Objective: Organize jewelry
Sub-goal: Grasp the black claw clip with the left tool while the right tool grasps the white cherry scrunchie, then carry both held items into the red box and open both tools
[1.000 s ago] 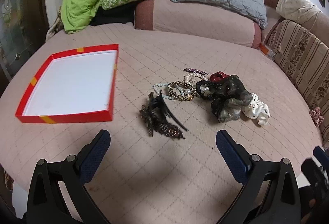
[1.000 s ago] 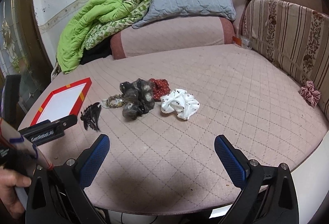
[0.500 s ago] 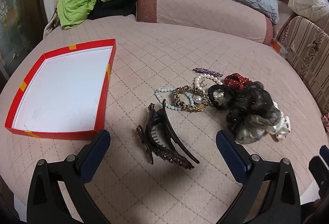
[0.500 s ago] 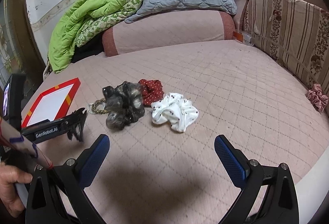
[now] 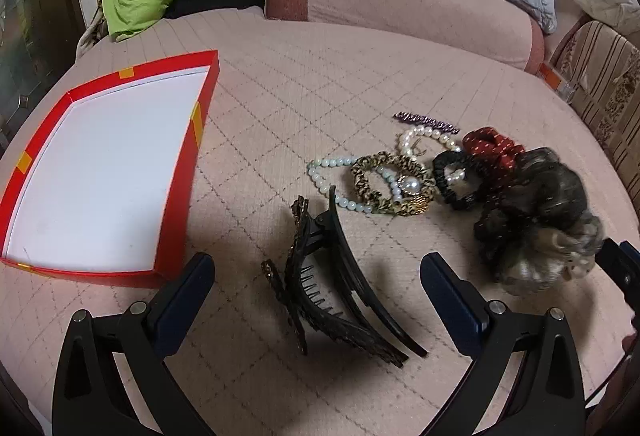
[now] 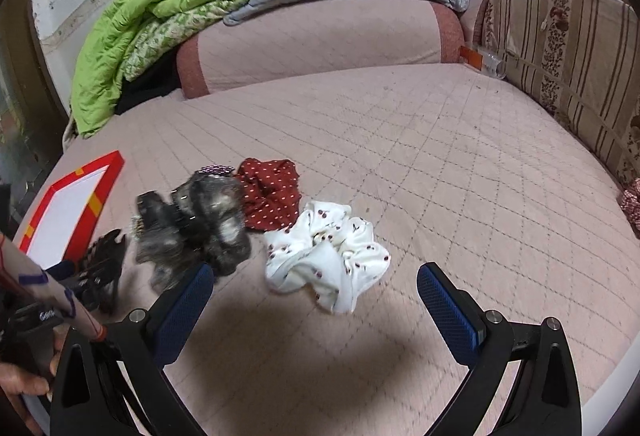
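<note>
The left gripper (image 5: 316,278) hangs low over the quilted bed cover (image 5: 320,76) with its jaws spread wide and empty, the black hair claw clips (image 5: 332,276) lying right between the two pads; the step in hand looks like picking these up for the red box (image 5: 176,220), which sits empty just to the left. The clips lie as a loose overlapping stack, so a good grasp probably means coming down until the pads straddle the thickest middle part, near the hinge, and closing slowly so the curved prongs do not skid out sideways. It seems wise to keep clear of the pearl strand (image 5: 340,192), whose nearest beads lie just beside the clip tip and could be dragged along. The right gripper (image 6: 316,300) is also wide and holds nothing, poised above the white scrunchie (image 6: 328,256), with the dark scrunchie (image 6: 204,224) and the red dotted scrunchie (image 6: 272,196) touching in a heap beyond; soft fabric there should pinch easily at a bunched fold
</note>
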Available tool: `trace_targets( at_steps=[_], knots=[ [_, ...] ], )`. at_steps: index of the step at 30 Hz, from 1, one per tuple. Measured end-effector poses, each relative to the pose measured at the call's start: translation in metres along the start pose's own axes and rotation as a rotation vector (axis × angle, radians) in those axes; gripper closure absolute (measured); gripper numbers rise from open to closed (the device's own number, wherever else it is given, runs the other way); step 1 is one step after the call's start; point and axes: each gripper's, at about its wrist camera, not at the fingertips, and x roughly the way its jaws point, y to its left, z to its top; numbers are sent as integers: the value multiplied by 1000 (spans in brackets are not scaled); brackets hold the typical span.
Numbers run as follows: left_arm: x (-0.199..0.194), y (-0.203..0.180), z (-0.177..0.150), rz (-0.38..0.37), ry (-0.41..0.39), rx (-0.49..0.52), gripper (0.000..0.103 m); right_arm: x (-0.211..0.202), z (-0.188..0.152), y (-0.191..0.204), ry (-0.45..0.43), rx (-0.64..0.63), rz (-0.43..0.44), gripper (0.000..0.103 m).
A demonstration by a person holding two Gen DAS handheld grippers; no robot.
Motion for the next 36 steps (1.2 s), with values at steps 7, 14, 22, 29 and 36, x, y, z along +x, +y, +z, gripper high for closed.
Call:
trace_targets(
  at_steps=[7,14,22,29,36],
  knots=[
    [17,1,-1,0,18,17,1,36,5,-9,71,53,-14,0],
    [18,3,-2,22,-9,24,20,61,6,-9,125,58,-44,4],
    [12,6,-2,-26,-34,33,70,62,3,-14,131,62,-42,71],
    [4,12,-2,-68,-53,16,70,38,7,-18,42,72,-19,74],
    [-24,20,3,-61,-144,16,70,-1,18,-5,-142,50,29,74]
  ],
)
